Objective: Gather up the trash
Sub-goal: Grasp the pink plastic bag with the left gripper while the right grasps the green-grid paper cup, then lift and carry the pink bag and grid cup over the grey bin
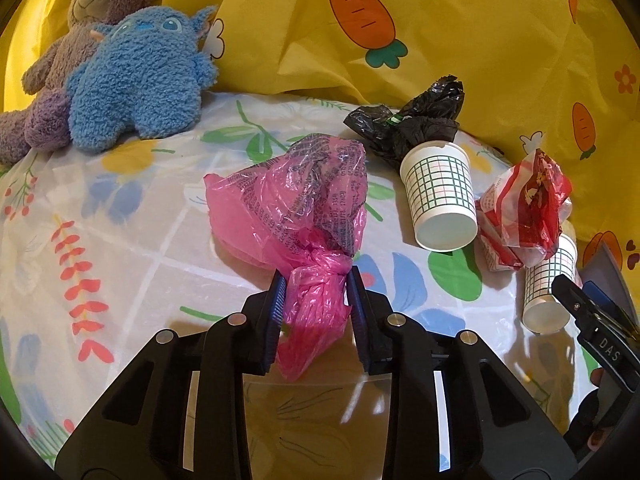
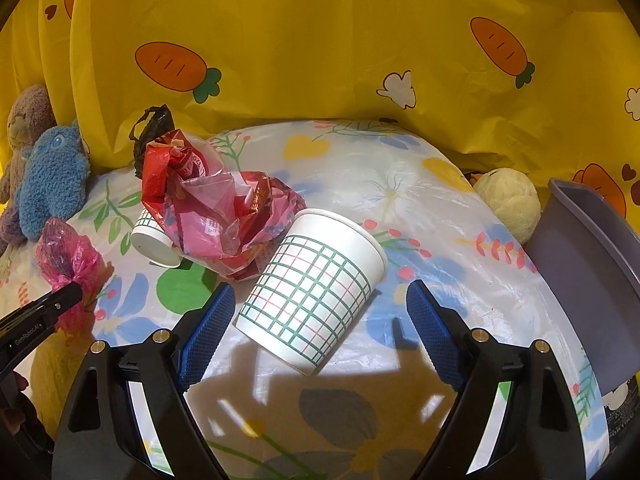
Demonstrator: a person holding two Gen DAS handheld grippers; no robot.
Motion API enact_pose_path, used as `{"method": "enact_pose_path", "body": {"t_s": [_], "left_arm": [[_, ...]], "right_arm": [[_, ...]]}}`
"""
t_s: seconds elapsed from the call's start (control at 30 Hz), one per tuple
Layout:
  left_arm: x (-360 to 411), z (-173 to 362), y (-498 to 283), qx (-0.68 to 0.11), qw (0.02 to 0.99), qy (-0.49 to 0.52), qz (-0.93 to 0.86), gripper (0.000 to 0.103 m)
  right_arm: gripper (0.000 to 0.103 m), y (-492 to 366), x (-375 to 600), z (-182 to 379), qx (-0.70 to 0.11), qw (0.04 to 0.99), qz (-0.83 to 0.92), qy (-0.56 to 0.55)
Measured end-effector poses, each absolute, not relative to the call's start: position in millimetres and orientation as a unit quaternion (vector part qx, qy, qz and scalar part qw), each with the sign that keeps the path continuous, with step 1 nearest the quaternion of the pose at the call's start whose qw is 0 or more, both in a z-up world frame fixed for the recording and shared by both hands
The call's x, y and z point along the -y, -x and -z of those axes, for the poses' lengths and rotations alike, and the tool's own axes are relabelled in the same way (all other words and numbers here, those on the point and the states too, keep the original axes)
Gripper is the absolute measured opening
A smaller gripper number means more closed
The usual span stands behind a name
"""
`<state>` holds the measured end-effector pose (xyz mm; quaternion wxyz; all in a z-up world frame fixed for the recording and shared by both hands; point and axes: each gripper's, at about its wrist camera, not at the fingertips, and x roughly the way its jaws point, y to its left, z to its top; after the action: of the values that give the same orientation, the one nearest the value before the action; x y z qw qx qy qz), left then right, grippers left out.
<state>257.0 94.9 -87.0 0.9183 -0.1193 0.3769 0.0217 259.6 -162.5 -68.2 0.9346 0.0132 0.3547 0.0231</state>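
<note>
**Pink bag pinched, cup between open pads**

Nearest my right hand-held gripper (image 2: 316, 330), spread wide, a checked paper cup (image 2: 316, 284) lies tipped between the pads, touching neither. At three o'clock I see the grey bin (image 2: 588, 280); at eleven, the red wrapper (image 2: 216, 216). My left hand-held gripper (image 1: 316, 312) squeezes the pink bag (image 1: 296, 208) at its knot on the floral sheet (image 1: 120, 240).

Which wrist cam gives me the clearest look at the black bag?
The left wrist view. There the black bag lies in full sight behind a checked paper cup. In the right wrist view only its top and a handle loop show above the red bag, which covers the rest.
</note>
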Motion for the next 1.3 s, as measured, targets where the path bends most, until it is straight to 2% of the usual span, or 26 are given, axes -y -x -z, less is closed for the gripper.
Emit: {"method": "enact_pose_path", "body": {"t_s": [0.37, 0.43, 0.47, 0.8, 1.3], "left_arm": [[-89.5, 84.4, -251.3, -0.361, 0.922, 0.136, 0.032, 0.029], [-87.4, 84.5, -251.1, -0.360, 0.922, 0.137, 0.042, 0.029], [-85.6, 84.8, -251.0, -0.360, 0.922, 0.135, 0.044, 0.029], [-79.7, 85.1, -251.5, -0.358, 0.921, 0.138, 0.073, 0.029], [-59.6, 70.1, -232.4, -0.338, 0.928, 0.119, 0.099, 0.029]], "right_arm": [[0.079, -274.7, 165.0, 82.5, -0.384, 0.922, -0.031, -0.035], [0.065, -275.8, 164.9, 85.5, -0.390, 0.920, -0.033, -0.037], [0.063, -275.7, 165.0, 86.7, -0.391, 0.919, -0.034, -0.038], [0.061, -259.8, 180.6, 78.3, -0.366, 0.928, -0.039, -0.054], [0.061, -192.2, 200.0, 54.2, -0.308, 0.948, -0.062, -0.055]]}}
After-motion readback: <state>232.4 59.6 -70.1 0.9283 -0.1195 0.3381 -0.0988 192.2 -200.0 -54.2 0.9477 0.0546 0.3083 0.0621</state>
